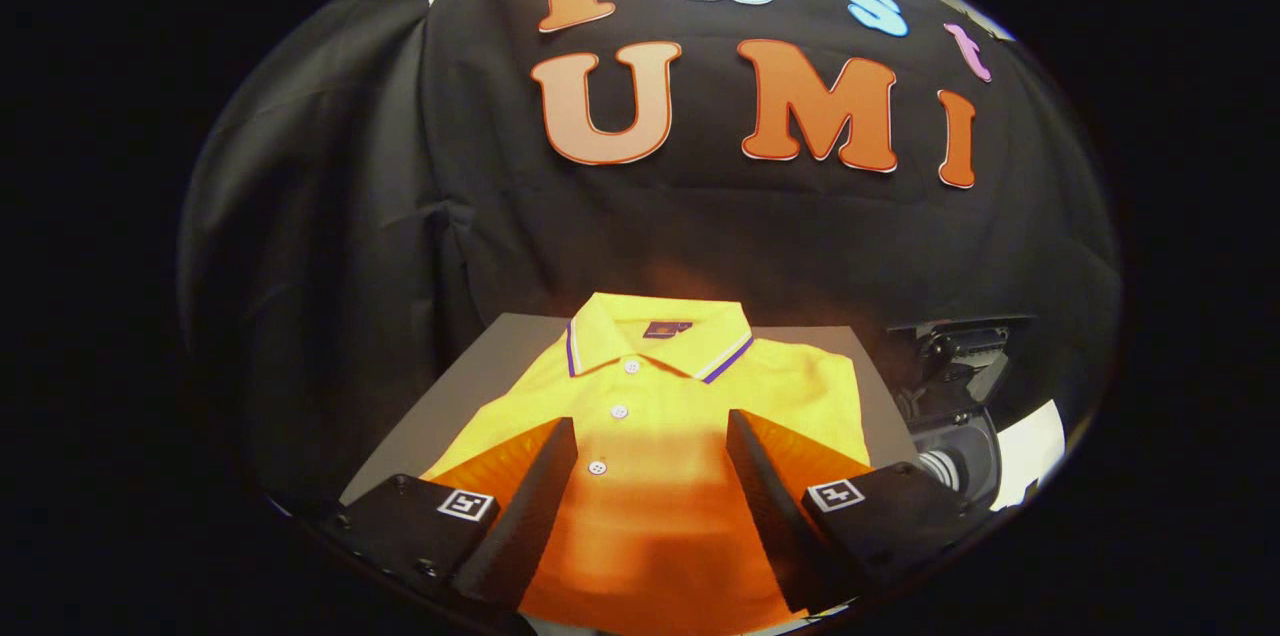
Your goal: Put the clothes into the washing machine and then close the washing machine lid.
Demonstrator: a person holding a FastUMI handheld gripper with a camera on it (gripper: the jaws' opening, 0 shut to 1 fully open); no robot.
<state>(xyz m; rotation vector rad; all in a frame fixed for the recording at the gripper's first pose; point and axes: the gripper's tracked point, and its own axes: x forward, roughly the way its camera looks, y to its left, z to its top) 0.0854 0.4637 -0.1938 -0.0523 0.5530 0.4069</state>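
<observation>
1. Far left: booth's black cloth wall, then the grey board [470, 386] the shirt lies on. Nothing else on that side.
2. Left finger [535, 496] is angled inward over the shirt's lower left part; can't tell if it's touching fabric or just above it.
3. Middle: folded yellow polo shirt [655, 396], collar away from the gripper, button placket running between the fingers. Gripper [650, 436] is spread wide, nothing pinched yet.
4. Right finger [765, 506] mirrors the left, over the shirt's lower right.
5. Right of the board: dark opening w/ hinged hardware above it, prob. the washing machine [960, 436], lid looks open.
6. Risks, imo: closing on the top layer only, so the fold opens and a sleeve trails; fabric catching the board edge during the swing right; trailing cloth draped over the machine's rim would block the lid.
</observation>
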